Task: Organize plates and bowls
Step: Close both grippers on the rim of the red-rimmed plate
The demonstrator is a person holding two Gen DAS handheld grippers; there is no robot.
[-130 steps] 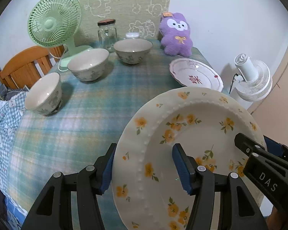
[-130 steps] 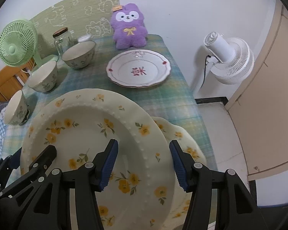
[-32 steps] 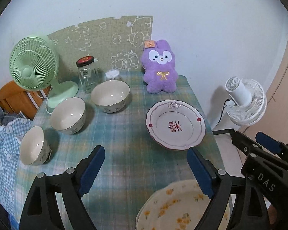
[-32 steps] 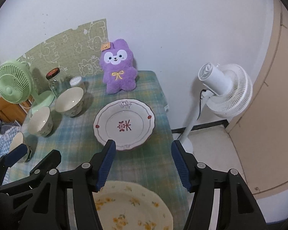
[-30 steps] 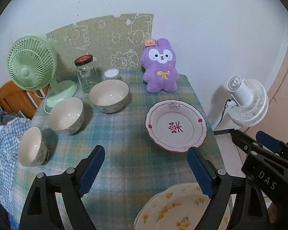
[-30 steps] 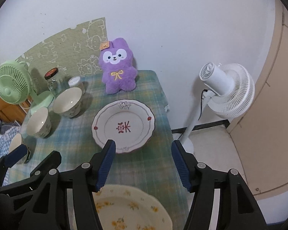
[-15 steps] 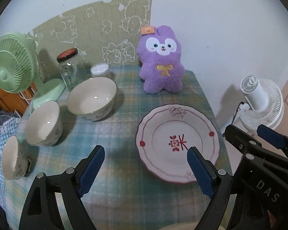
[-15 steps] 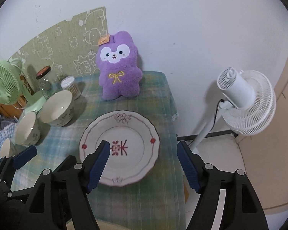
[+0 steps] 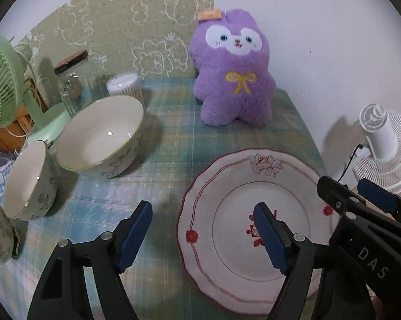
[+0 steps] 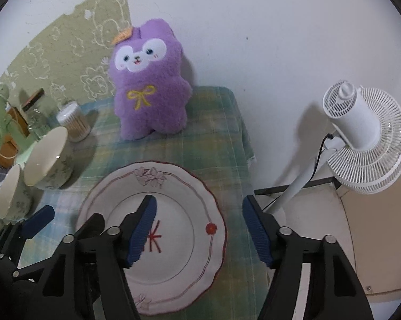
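one plate (image 9: 227, 186), three bowls (image 9: 100, 136)

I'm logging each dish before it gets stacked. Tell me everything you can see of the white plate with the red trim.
The white plate with red trim looks like glazed ceramic, round with a scalloped red-lined rim, a thin inner red ring, small red flowers at the sides, an outlined blossom at the far edge and a red motif in the well. It lies flat and empty on the green plaid tablecloth, in front of the purple plush toy. Nothing visibly touches it.
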